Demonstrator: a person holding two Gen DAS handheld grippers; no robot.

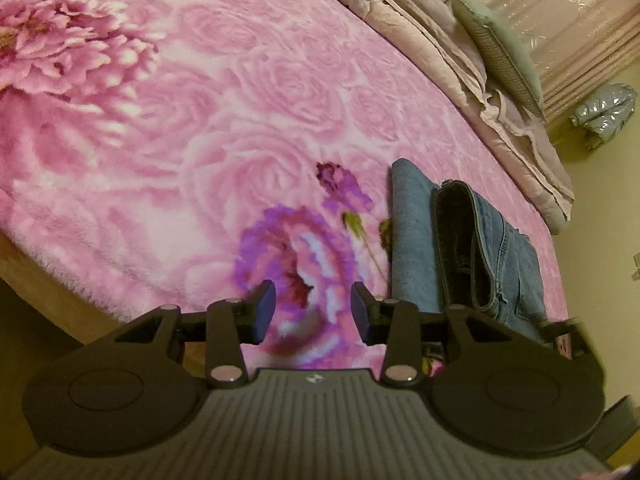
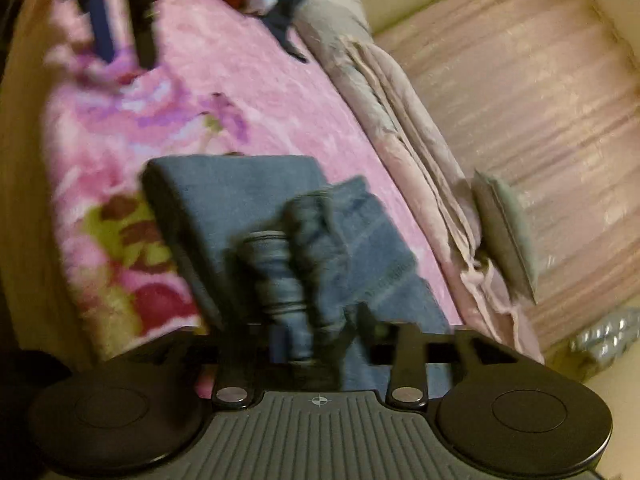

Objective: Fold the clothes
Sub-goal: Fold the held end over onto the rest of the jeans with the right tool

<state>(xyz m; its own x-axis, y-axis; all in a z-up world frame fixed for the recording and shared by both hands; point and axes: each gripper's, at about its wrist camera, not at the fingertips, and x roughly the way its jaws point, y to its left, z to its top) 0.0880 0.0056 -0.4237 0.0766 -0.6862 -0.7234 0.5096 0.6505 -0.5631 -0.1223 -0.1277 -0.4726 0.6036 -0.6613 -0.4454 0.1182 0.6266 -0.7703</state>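
The folded jeans [image 1: 472, 248] lie on the pink rose-print blanket [image 1: 200, 128] of the bed, just to the right of the left gripper [image 1: 313, 308] and slightly ahead of it. They are mid-blue denim, folded into a compact stack: a smooth, flat lower layer shows along the side nearer the left gripper, and on top sits a thicker fold with a dark inner lining, a stitched seam and a slightly frayed hem edge. In the right wrist view the jeans [image 2: 248, 208] lie directly ahead of and under the right gripper [image 2: 316, 340], the picture blurred; a bunched, ridged roll of denim rises between the right gripper's fingers, which appear to be closed on it.

The left gripper is open, its two dark pads standing apart over a purple flower in the blanket, with nothing between them.

Beyond the jeans, a folded pinkish-beige quilt [image 1: 440, 40] runs along the far edge of the bed, with a grey-green cushion [image 1: 500, 48] leaning against it and pale curtains [image 1: 580, 20] behind. A small round logo mark shows on each gripper body; no readable writing appears anywhere.
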